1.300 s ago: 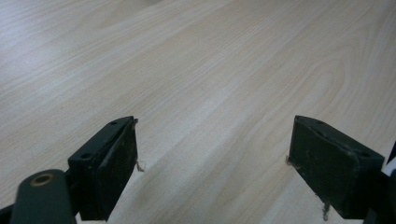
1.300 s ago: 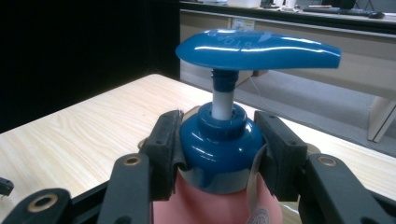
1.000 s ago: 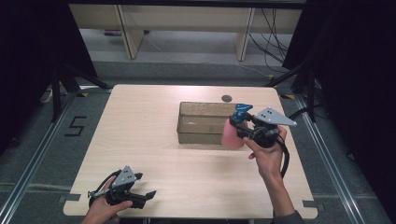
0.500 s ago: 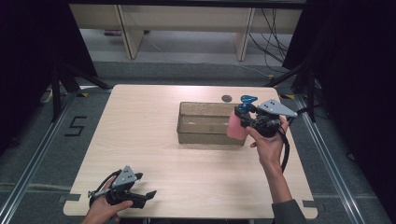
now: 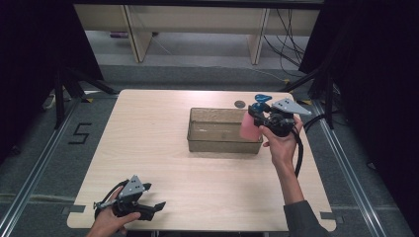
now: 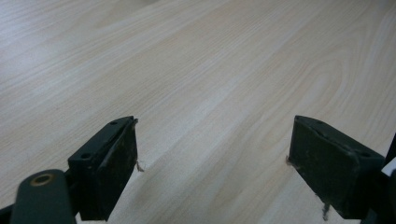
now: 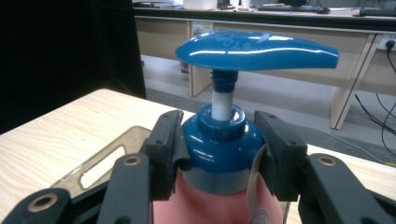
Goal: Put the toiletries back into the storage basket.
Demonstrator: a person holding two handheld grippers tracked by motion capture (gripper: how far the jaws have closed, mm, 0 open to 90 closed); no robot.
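Over the right end of the clear bin [image 5: 225,144], toward the table's [image 5: 148,148] far right corner, the right gripper [image 5: 256,117] has its jaws clamped on the blue collar of the pink pump bottle [image 7: 219,140], which is upright and off the tabletop. Versus a second ago, gripper and bottle have shifted a bit toward the far right, away from the bin's middle. Near the front left corner, the left gripper [image 5: 153,207] hasn't moved, jaws wide apart, nothing between them.

A pale wooden table [image 5: 158,148] bears a clear bin [image 5: 222,144].
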